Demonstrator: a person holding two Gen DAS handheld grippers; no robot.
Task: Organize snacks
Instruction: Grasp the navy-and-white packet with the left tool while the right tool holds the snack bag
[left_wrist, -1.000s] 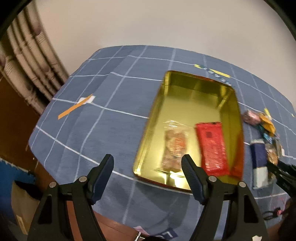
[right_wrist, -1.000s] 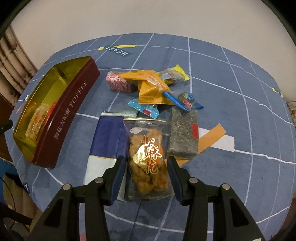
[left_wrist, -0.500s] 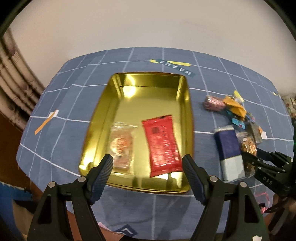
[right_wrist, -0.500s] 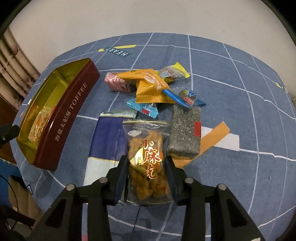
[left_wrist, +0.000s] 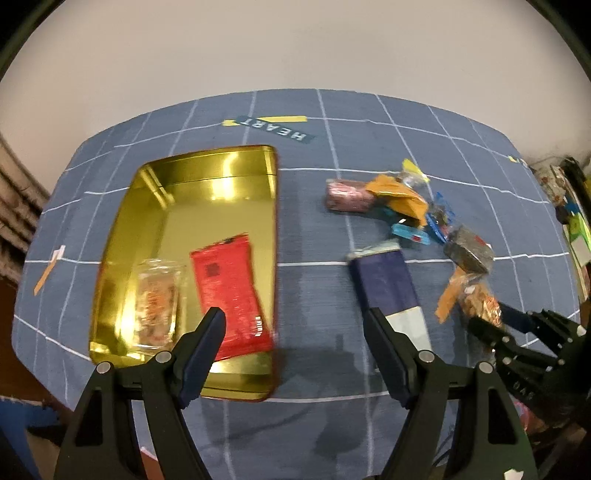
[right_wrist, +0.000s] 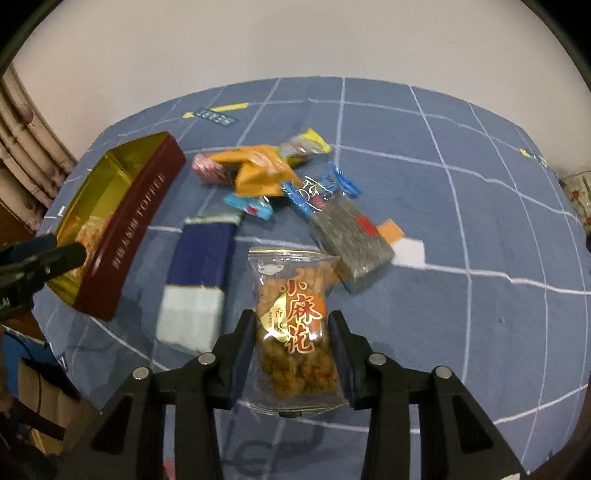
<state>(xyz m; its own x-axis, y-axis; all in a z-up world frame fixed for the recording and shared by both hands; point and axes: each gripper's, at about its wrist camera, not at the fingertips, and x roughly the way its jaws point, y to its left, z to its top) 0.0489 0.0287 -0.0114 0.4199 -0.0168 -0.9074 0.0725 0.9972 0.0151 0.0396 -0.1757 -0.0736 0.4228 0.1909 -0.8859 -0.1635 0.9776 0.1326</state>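
Observation:
My right gripper (right_wrist: 291, 321) is shut on a clear bag of fried dough twists (right_wrist: 295, 295), its pads pressing both sides, and the bag hangs just off the blue cloth. My left gripper (left_wrist: 294, 317) is open and holds nothing. It hovers over the cloth between the gold tin (left_wrist: 275, 221) and a navy and white packet (left_wrist: 384, 280). Inside the tin lie a red packet (left_wrist: 229, 288) and a clear snack packet (left_wrist: 157, 295). The left wrist view shows the right gripper (left_wrist: 487, 325) with the bag at far right.
Loose snacks lie in a pile beyond the bag: a grey packet (right_wrist: 351, 236), an orange packet (right_wrist: 258, 173), a pink one (right_wrist: 210, 170) and small blue sweets (right_wrist: 247, 205). The tin's dark red wall (right_wrist: 136, 229) stands to the left. The table edge runs near both grippers.
The right gripper closed on the dough twist bag and drew it away from the pile. The left gripper swept right, from over the tin to the gap beside the navy packet.

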